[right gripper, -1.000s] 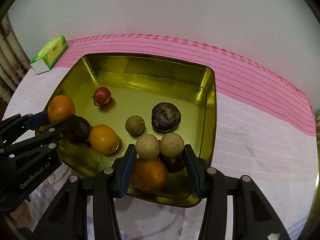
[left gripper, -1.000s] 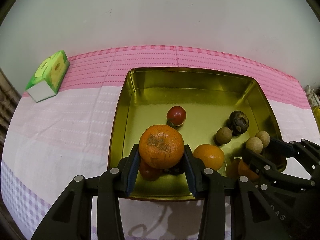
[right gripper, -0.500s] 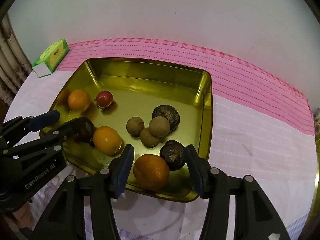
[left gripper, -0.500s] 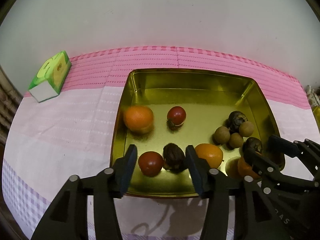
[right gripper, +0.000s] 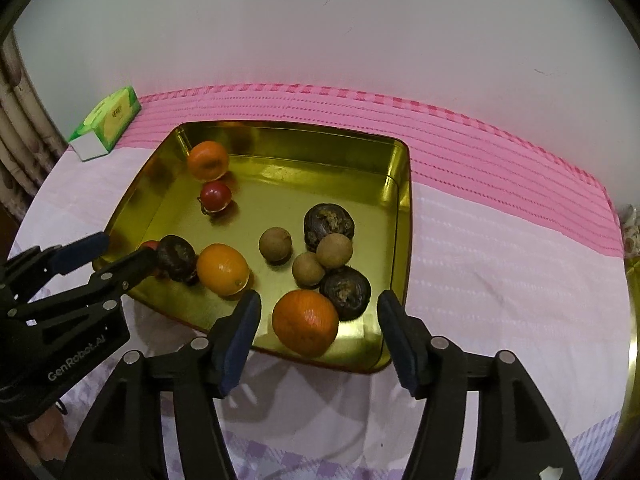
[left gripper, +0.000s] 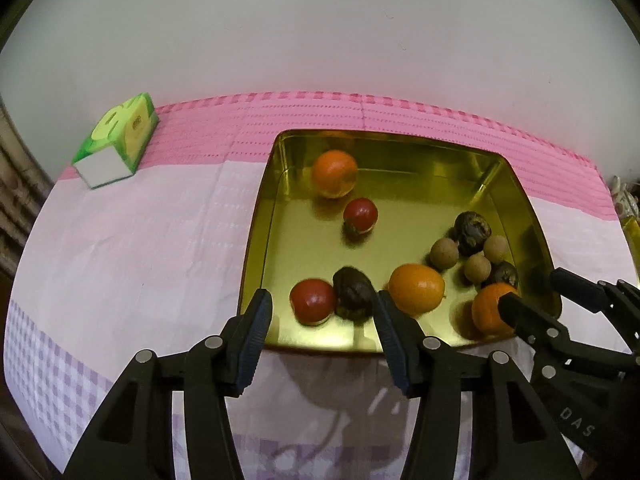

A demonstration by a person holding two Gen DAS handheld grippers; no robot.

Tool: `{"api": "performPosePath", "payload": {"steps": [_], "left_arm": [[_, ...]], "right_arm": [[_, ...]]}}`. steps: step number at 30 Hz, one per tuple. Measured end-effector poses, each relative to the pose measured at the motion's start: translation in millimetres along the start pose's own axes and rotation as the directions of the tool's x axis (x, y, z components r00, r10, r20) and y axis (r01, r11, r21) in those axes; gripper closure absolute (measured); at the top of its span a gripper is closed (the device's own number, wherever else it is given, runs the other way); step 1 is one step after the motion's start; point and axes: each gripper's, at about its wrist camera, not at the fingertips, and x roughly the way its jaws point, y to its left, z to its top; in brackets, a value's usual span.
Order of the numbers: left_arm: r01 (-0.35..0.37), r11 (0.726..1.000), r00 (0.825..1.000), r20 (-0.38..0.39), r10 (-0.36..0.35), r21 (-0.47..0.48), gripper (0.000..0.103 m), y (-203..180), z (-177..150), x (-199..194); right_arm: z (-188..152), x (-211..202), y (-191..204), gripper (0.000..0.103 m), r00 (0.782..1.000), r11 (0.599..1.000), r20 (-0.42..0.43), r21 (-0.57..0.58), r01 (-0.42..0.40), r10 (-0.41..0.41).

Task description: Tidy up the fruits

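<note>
- Left wrist view: the left gripper [left gripper: 322, 322] stood released above the near edge of the tray [left gripper: 260, 240], jaws apart and pressing on nothing. A tomato [left gripper: 313, 301] and a dark fruit [left gripper: 354, 297] lay on the tray floor in line with the gap, lower centre of frame.
- A tangerine [left gripper: 334, 173] lay free in the tray's upper left corner; a second tomato [left gripper: 360, 215] sat just below it.
- Against the earlier frame, that tangerine was no longer clamped between the jaws; it had rolled to the far corner.
- Judgement: the drop-off step was finished here. The next move calls for lifting clear and seeking any fruit outside the tray; none showed.
- Right wrist view: the right gripper [right gripper: 318, 330] was opening, pads touching nothing. An orange [right gripper: 305, 322] and a dark fruit [right gripper: 345, 291] lay on the tray below the gap.
- Three longans [right gripper: 308, 269] clustered mid-tray, right of centre.
- Earlier, two longans sat between these jaws; they had since dropped among the others.
- A green box [right gripper: 105, 123] stood at upper left, on the cloth [right gripper: 500, 280].
</note>
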Motion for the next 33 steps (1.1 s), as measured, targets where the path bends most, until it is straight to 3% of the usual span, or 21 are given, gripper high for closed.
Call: {"api": "performPosePath", "payload": {"steps": [17, 33], "left_arm": [[-0.032, 0.999, 0.999, 0.018, 0.032, -0.001, 0.049, 2.1, -41.3, -38.0], [-0.056, 0.998, 0.998, 0.023, 0.056, -0.004, 0.049, -1.7, -68.6, -53.9]], "right_arm": [[-49.7, -35.2, 16.1, 0.036, 1.000, 1.000, 0.016, -0.019, 0.015, -0.015], [-71.1, -49.2, 18.1, 0.028, 1.000, 1.000, 0.020, 0.005, 0.023, -0.024]]}}
